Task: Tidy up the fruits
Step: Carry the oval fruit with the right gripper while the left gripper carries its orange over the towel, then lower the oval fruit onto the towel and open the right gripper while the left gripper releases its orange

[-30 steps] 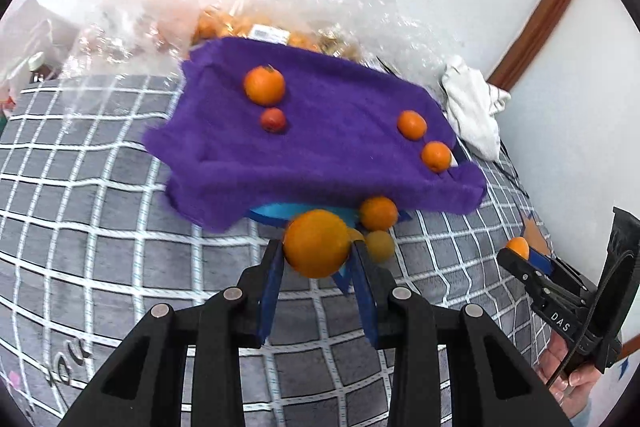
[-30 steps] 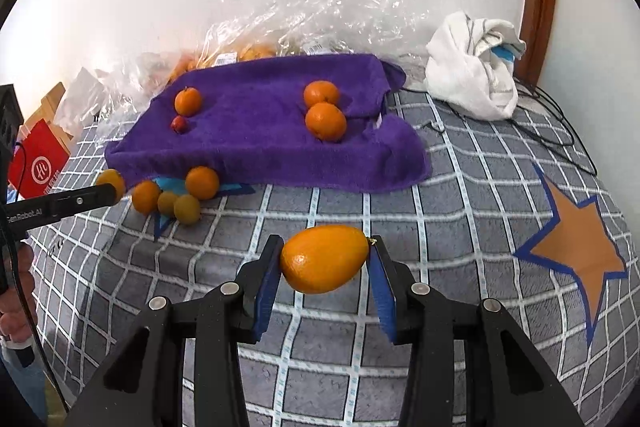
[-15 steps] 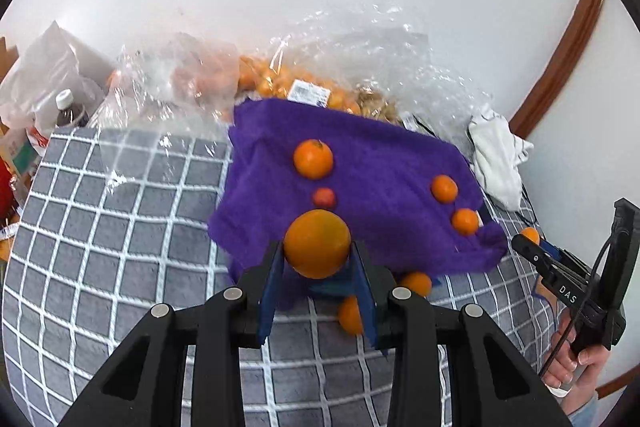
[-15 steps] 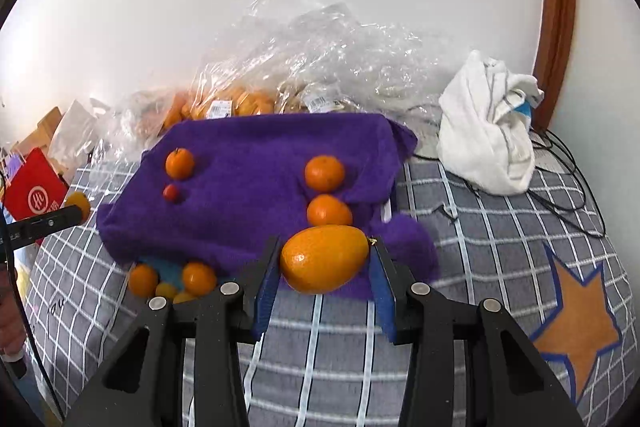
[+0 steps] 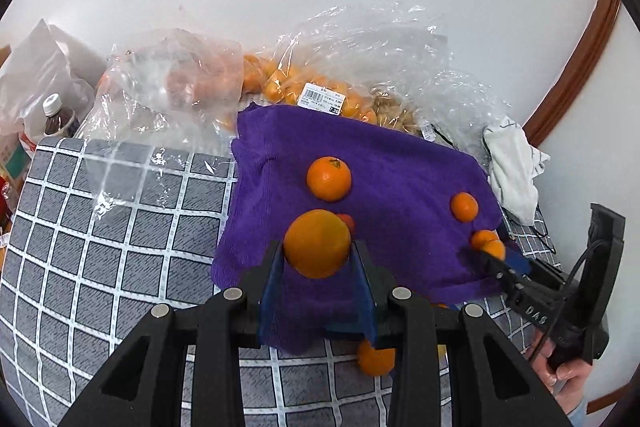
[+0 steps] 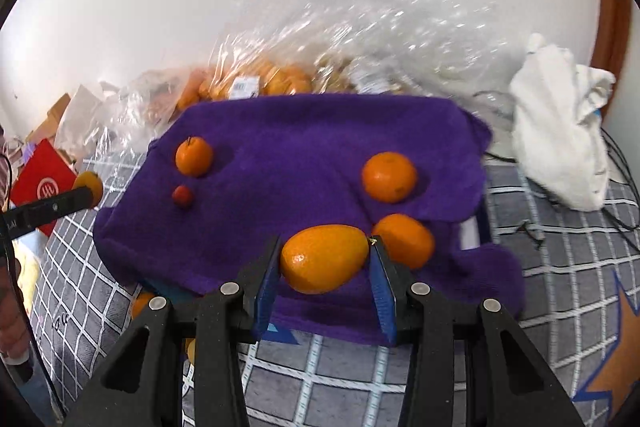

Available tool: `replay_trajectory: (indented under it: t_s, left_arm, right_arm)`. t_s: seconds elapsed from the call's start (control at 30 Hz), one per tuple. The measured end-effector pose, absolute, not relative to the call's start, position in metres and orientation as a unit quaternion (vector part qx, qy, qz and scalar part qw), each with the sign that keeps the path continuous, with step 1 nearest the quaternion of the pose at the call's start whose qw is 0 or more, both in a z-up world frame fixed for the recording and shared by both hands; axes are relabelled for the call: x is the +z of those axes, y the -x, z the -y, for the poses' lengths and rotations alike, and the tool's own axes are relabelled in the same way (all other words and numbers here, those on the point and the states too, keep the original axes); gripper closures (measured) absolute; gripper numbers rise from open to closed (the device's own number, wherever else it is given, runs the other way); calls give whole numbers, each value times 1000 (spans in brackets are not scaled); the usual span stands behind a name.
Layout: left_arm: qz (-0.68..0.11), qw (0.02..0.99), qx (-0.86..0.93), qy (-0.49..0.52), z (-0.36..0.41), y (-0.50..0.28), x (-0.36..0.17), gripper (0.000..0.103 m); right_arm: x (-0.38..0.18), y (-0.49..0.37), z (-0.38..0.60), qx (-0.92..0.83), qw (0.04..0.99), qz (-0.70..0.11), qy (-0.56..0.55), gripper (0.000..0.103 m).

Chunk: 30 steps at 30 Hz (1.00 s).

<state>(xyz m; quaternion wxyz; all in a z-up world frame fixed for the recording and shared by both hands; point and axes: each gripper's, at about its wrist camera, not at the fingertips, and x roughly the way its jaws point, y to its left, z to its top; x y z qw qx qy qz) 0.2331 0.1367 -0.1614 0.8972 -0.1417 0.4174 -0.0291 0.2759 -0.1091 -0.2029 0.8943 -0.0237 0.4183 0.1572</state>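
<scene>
Left wrist view: my left gripper [image 5: 318, 261] clamps a round orange [image 5: 317, 243]; my right gripper [image 6: 324, 267] clamps an oval orange [image 6: 324, 258]. Both hang over the purple towel [image 5: 400, 187]; probably setting down comes next, beside the grouped fruit.

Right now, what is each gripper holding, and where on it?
Left gripper clamps a round orange by its sides; right gripper clamps an oval orange at its two ends.

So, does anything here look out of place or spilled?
Yes. A few small orange fruits lie on the grey checked cover below the rumpled purple towel, not on it with the others. Crinkled clear plastic bags sprawl behind. Each claw grips its fruit securely.
</scene>
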Motion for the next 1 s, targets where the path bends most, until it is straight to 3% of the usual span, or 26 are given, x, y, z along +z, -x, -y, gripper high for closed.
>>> replay_trajectory:
  t_s: [0.83, 1.0]
  left_arm:
    - [-475, 870, -44, 124, -106, -274, -202, 71]
    - [-489, 864, -38, 111, -101, -278, -208, 71]
  right_arm:
    - [-225, -291, 101, 165, 875, -454, 30, 60]
    - [-208, -272, 111, 159, 886, -433, 38, 54]
